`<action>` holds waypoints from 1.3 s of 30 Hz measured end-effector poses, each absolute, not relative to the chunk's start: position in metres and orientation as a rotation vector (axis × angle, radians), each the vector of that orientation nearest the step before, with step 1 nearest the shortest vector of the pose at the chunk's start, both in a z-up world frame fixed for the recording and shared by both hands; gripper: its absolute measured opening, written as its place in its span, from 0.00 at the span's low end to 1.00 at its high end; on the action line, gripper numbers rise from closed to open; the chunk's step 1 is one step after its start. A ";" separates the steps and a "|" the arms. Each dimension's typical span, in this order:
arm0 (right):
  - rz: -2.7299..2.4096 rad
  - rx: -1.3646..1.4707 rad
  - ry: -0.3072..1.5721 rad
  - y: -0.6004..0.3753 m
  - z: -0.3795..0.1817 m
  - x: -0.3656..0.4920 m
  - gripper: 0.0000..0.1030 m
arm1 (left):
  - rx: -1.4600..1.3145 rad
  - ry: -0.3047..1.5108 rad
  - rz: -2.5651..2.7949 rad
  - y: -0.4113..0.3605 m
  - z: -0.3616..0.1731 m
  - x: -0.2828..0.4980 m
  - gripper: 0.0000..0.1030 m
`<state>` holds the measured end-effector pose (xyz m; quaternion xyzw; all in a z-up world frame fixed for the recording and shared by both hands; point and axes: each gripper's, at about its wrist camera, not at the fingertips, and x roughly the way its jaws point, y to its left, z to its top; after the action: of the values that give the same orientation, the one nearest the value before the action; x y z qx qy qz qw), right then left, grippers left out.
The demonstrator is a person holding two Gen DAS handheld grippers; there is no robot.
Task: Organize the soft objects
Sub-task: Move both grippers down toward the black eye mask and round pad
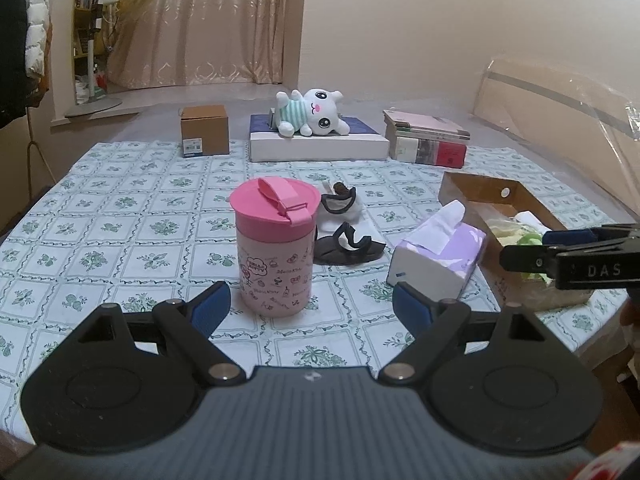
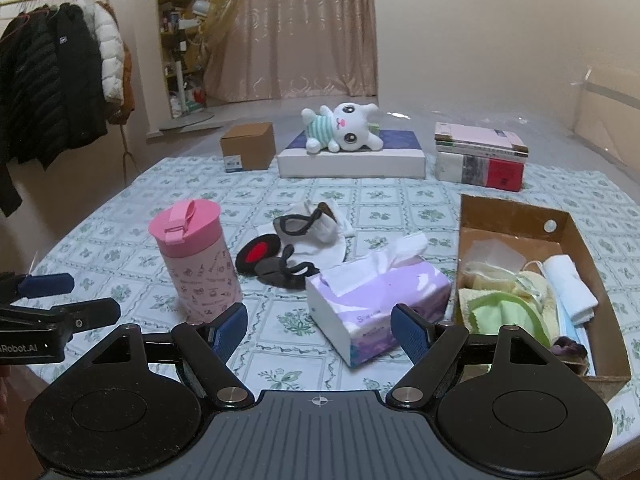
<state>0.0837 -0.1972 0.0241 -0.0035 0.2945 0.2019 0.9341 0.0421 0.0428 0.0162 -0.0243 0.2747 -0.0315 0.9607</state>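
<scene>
Both claws hang open and empty over the table, nothing picked up yet.

The left claw (image 1: 310, 308) faces the pink cup (image 1: 274, 246); the right claw (image 2: 318, 330) faces the tissue pack (image 2: 378, 298). The loose soft things, a white sock (image 2: 320, 236) and a dark pile that may be earmuffs or more socks (image 2: 276, 266), lie together between cup and tissues, well apart from either claw. The cardboard box (image 2: 516, 212) on the right already holds folded cloths. I'd judge this the reaching step: next, a claw must pass the cup or tissues, drop onto the sock, pinch it, then carry it to the box.
</scene>
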 end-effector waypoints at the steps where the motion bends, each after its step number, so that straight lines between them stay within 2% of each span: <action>1: 0.414 -0.014 0.602 -0.196 0.024 0.085 0.76 | -0.046 0.556 -0.068 0.046 0.016 0.042 0.84; 17: 0.533 -0.140 0.577 -0.187 0.022 0.130 0.76 | 0.122 0.520 -0.148 0.134 0.012 0.072 0.84; 30: 0.792 -0.380 0.593 -0.178 0.001 0.218 0.76 | 0.262 0.545 -0.315 0.215 -0.007 0.163 0.83; 39: 0.934 -0.521 0.631 -0.156 -0.027 0.262 0.76 | 0.349 0.566 -0.477 0.232 -0.032 0.235 0.79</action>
<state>0.2624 -0.1565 -0.0275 -0.2440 0.2955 0.4378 0.8133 0.2354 0.2320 -0.0315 0.1696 0.2753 -0.2321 0.9174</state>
